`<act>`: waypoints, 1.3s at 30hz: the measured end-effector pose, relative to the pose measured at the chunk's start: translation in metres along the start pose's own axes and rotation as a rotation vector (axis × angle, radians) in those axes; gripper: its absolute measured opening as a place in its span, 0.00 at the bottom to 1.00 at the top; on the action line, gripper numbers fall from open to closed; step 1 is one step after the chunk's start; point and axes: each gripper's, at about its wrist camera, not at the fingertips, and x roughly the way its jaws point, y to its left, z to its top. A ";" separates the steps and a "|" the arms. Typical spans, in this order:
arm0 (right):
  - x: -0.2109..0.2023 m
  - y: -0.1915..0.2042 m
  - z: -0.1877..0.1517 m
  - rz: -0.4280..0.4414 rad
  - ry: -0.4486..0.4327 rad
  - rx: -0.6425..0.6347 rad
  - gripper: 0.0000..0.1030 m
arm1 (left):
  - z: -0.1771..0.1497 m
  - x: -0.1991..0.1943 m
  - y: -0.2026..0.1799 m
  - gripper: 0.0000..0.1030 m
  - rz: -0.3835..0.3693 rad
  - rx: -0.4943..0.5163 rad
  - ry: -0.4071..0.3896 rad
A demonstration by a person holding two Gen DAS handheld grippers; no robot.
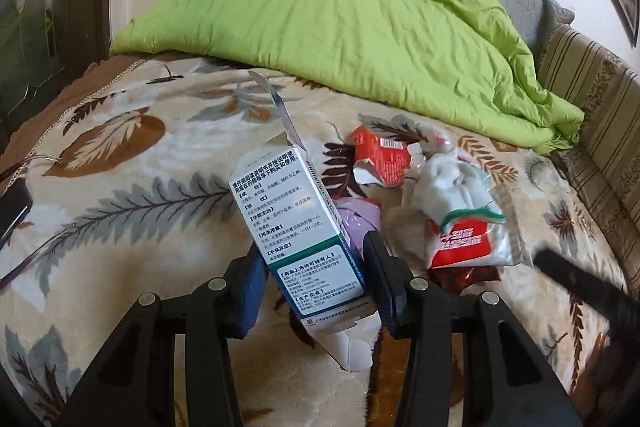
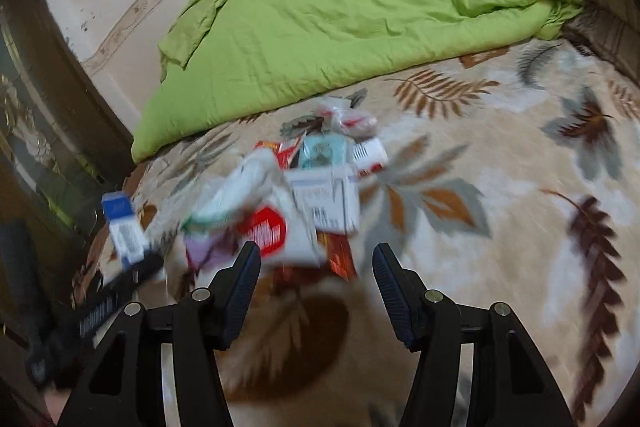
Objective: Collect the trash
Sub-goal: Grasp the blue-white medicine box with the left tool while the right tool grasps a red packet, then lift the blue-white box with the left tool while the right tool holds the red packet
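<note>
The medicine box (image 1: pixel 296 223), flap open, is clamped upright in the left gripper (image 1: pixel 316 275), its long axis tilting away to the far left. The trash pile (image 2: pixel 304 199) lies on the bed (image 2: pixel 500 187) straight ahead of the right gripper (image 2: pixel 316 267), which is wide and empty, and nearer.

Lime-green quilt (image 1: pixel 340 39); cream blanket (image 1: pixel 132 187), brown-grey leaf print; white-blue-teal carton (image 1: pixel 296 227); red-white wrapper (image 1: pixel 380 155).

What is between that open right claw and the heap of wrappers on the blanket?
Nothing visible. The right claw hangs open facing the blurred pile of crumpled wrappers and small boxes, with only bare leaf-patterned blanket beneath. The left claw holds its box off to the side.
</note>
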 end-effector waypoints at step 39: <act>-0.094 -0.017 -0.054 0.095 -0.118 0.013 0.11 | -0.071 -0.052 -0.058 0.44 0.029 0.302 -0.066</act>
